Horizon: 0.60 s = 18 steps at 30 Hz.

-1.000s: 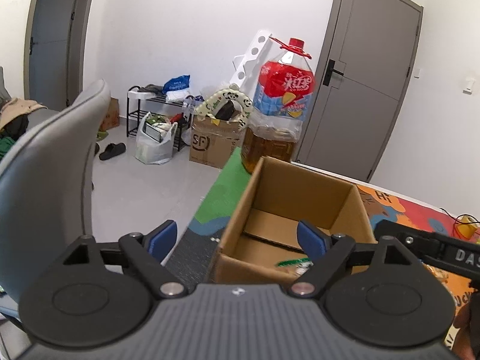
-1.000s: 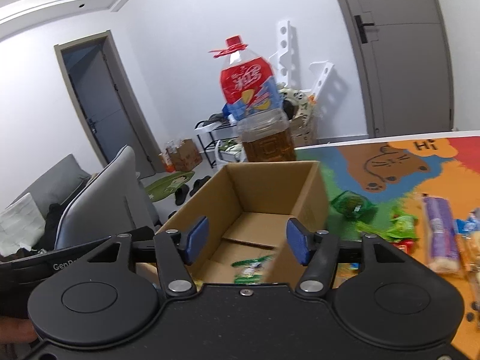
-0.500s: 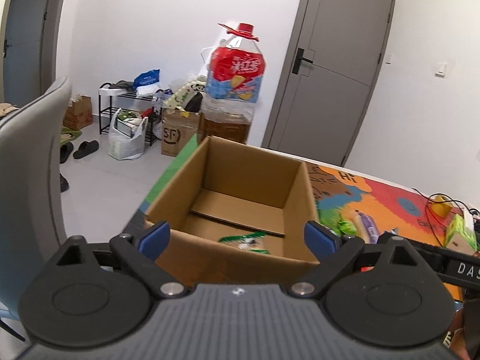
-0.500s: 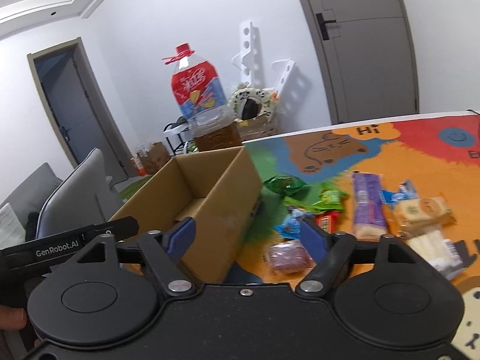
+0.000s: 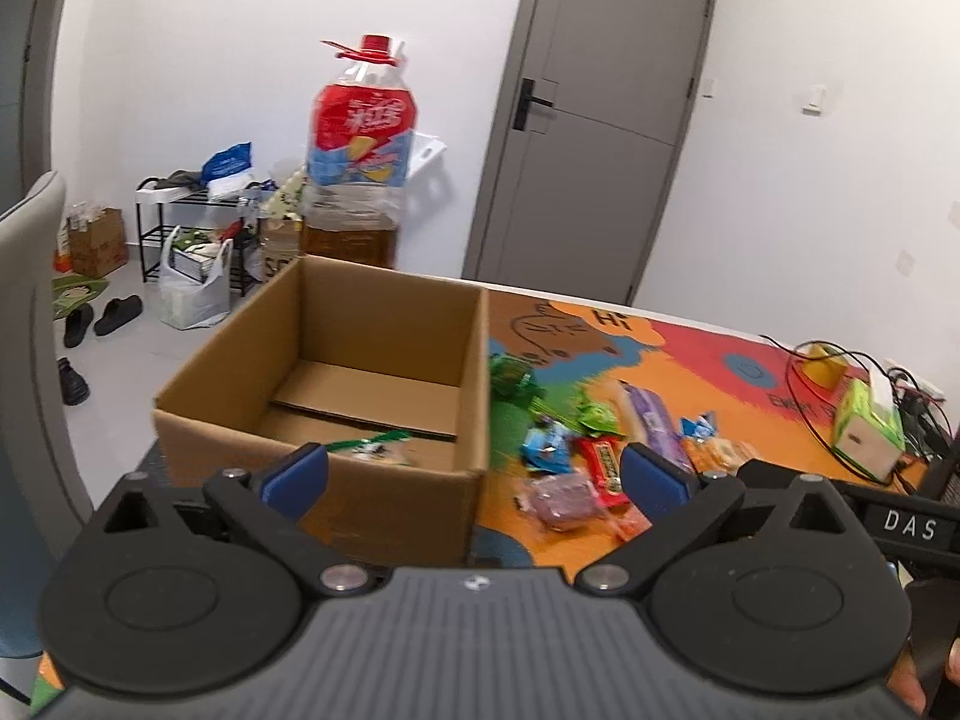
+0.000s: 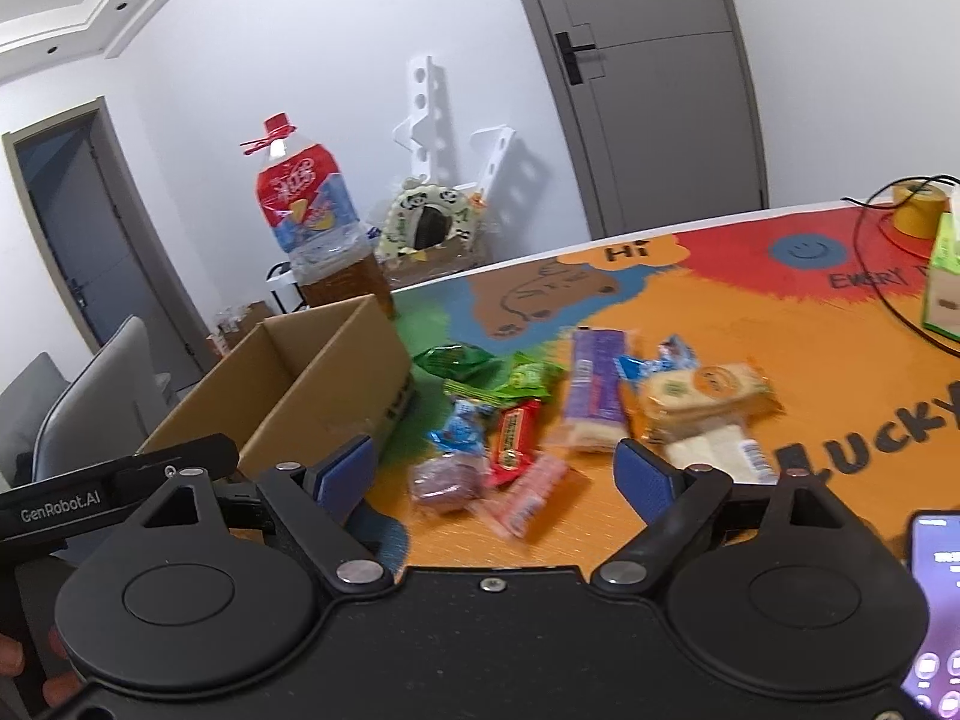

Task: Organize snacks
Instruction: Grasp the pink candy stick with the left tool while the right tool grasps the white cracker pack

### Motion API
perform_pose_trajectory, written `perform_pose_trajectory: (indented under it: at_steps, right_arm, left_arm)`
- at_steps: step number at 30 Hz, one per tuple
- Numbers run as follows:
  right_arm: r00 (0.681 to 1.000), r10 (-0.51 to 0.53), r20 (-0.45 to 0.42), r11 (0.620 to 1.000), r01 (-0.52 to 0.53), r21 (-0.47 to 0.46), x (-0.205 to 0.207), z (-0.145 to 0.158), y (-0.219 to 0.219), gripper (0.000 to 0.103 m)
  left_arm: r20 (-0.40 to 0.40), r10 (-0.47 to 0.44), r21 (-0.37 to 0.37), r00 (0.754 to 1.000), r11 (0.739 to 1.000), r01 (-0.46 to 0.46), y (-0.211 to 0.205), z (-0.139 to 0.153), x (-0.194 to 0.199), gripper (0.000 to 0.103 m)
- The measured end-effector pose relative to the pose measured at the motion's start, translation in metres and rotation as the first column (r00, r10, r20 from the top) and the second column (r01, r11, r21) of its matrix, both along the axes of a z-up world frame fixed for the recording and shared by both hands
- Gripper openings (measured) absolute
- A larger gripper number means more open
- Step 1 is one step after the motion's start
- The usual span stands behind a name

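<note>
The cardboard box [image 5: 336, 360] stands at the mat's [image 6: 750, 360] left end with one green-white packet [image 5: 372, 443] inside, half hidden behind its front wall. The snack pile [image 6: 540, 414], motion-blurred, lies just right of it. The left gripper [image 5: 474, 474] and right gripper [image 6: 498, 477] are both opening, empty, short of the snacks; readable: "Hi", "GenRobot.AI", "DAS".
</note>
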State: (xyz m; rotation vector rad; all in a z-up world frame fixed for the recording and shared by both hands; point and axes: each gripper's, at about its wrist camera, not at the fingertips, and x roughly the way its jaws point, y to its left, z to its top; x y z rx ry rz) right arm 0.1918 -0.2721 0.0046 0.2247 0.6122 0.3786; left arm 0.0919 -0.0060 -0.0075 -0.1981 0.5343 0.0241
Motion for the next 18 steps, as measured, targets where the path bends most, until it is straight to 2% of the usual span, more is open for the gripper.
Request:
perform_pose_trajectory:
  at_steps: [3, 16, 18]
  right_arm:
    - [1.000, -0.022, 0.006, 1.000, 0.022, -0.002, -0.002, 0.000, -0.010, 0.094]
    - [0.995, -0.103, -0.018, 0.995, 0.102, -0.018, 0.002, -0.019, -0.040, 0.094]
    - [0.994, -0.110, -0.021, 0.994, 0.110, -0.020, 0.004, -0.024, -0.042, 0.093]
  left_arm:
    - [-0.001, -0.029, -0.023, 1.000, 0.999, 0.029, -0.007, -0.001, 0.001, 0.103]
    - [0.010, -0.096, -0.006, 0.995, 0.995, 0.096, -0.040, -0.007, 0.010, 0.100]
    - [0.011, -0.114, 0.000, 0.993, 0.993, 0.114, -0.046, -0.009, 0.013, 0.094]
